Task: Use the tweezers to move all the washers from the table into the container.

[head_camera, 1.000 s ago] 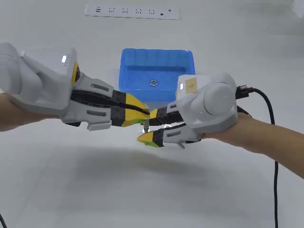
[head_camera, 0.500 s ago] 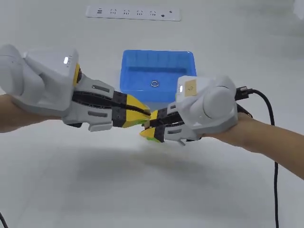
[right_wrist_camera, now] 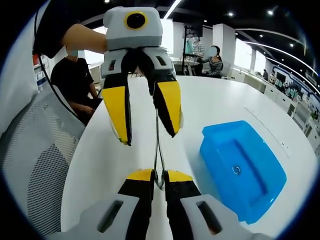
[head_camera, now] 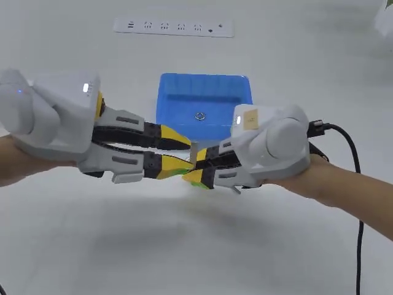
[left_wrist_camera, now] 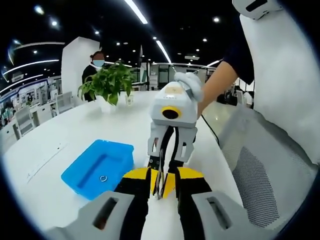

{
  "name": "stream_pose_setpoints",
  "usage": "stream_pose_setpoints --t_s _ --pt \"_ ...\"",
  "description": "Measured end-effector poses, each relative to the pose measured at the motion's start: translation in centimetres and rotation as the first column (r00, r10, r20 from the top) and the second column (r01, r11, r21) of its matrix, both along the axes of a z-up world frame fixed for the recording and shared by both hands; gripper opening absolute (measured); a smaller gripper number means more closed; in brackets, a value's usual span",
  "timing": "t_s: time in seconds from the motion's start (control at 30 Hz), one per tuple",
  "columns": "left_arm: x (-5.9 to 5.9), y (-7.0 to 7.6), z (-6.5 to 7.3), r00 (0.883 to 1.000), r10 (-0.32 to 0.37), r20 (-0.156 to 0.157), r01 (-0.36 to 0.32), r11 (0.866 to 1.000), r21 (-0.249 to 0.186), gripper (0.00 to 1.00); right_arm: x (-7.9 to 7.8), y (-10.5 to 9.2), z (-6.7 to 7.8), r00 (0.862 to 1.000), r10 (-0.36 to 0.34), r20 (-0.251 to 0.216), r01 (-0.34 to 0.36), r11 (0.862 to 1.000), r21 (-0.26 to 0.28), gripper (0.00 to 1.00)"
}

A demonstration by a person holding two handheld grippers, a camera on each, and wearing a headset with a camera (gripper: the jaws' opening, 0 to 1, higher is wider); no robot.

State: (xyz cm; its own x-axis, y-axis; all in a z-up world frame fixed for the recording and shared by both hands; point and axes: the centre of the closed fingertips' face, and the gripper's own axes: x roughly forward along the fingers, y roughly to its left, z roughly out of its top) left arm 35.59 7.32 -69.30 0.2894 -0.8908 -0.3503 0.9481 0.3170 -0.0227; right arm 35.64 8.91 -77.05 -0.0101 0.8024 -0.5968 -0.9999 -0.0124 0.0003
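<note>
Right gripper (right_wrist_camera: 159, 181) is clamped tight on the tweezers (right_wrist_camera: 157, 160). Left gripper (right_wrist_camera: 150, 138) faces it with jaws spread wide, one either side of the tweezers, gripping nothing. One washer (head_camera: 199, 115) lies on the floor of the blue container (head_camera: 202, 80), which sits on the white table (head_camera: 184, 246) just beyond both grippers

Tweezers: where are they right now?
The tweezers are held in the right gripper, their far end between the jaws of the open left gripper, just short of the blue container in the head view.
</note>
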Motion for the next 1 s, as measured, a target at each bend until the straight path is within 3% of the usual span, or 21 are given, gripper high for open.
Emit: stream_pose_setpoints --t_s 0.27,0.5,0.57,0.63,0.77,0.83,0.9,1.0 --pt "-0.9 2.2 1.5 0.994 0.111 0.022 -0.111 0.994 -0.026 0.3 -0.6 -0.6 1.4 0.998 -0.04 -0.038 0.04 0.999 0.009 0.09" --pt "-2.5 3.7 2.5 0.98 0.193 0.042 -0.191 0.981 -0.045 0.3 -0.3 -0.7 2.9 0.998 -0.053 -0.019 0.053 0.998 0.021 0.09" --pt "-2.6 4.2 2.4 0.973 0.231 0.01 -0.23 0.972 -0.048 0.31 -0.2 -0.6 3.5 0.999 -0.053 -0.008 0.053 0.998 0.029 0.09" --pt "-2.8 4.5 2.4 0.969 0.246 0.028 -0.244 0.969 -0.047 0.34 0.0 -0.6 4.1 0.999 -0.054 0.0 0.054 0.998 0.037 0.09" --pt "-3.3 5.2 2.6 0.957 0.289 0.022 -0.287 0.956 -0.066 0.36 0.7 -0.5 5.2 0.998 -0.055 0.03 0.054 0.998 0.042 0.09" --pt "-3.4 5.5 2.8 0.946 0.324 -0.014 -0.324 0.943 -0.082 0.37 1.0 -0.5 5.6 0.998 -0.056 0.04 0.054 0.998 0.045 0.09" --pt "-3.8 5.3 3.6 0.935 0.348 -0.063 -0.354 0.925 -0.135 0.38 1.7 -0.5 6.1 0.997 -0.06 0.051 0.058 0.997 0.047 0.09" --pt "-4.1 5.4 3.9 0.929 0.364 -0.059 -0.369 0.917 -0.152 0.43 2.8 -0.6 6.9 0.995 -0.068 0.069 0.065 0.996 0.053 0.09"
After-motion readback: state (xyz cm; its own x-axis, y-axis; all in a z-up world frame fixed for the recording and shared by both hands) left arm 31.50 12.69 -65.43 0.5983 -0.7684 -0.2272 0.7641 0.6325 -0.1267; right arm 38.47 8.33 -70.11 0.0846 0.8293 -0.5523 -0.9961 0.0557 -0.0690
